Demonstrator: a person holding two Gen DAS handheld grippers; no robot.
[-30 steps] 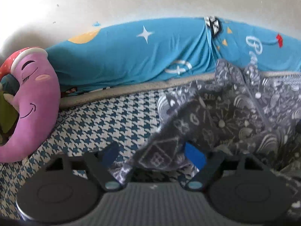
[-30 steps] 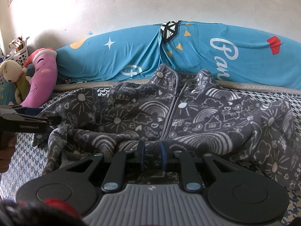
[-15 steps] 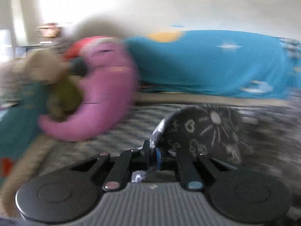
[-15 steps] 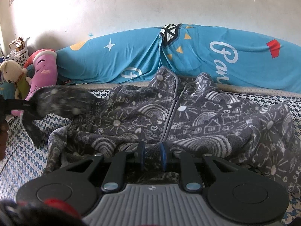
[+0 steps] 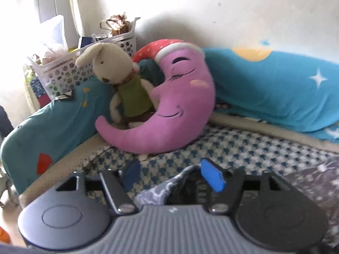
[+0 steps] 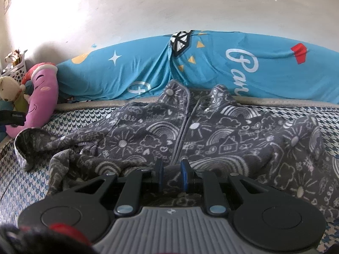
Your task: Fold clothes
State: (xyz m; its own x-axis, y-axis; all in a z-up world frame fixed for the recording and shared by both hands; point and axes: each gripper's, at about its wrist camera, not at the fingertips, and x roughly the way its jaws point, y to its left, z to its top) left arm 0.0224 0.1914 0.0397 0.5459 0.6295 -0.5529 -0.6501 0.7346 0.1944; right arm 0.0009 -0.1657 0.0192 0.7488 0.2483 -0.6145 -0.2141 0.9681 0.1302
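— Two tongs, but what does each one have?
— The right tongs (image 6: 171, 174) are clenched on the hem of the grey fleece jacket (image 6: 211, 131), with a fold of cloth pinched between the blue pads (image 6: 184, 175). The left tongs (image 5: 172, 176) stand released, jaws wide apart; the jacket's sleeve cuff (image 5: 169, 187) lies between them, ungripped.
— Where does the jacket lie?
— Spread front-up on the houndstooth bed cover (image 6: 84, 118), collar toward the blue bolster (image 6: 211, 67) at the wall, zipper running straight toward the right tongs. Its left sleeve (image 6: 34, 139) stretches out toward the purple moon cushion (image 5: 169, 103), where a plush rabbit (image 5: 118, 78) leans beside a white basket (image 5: 89, 63).
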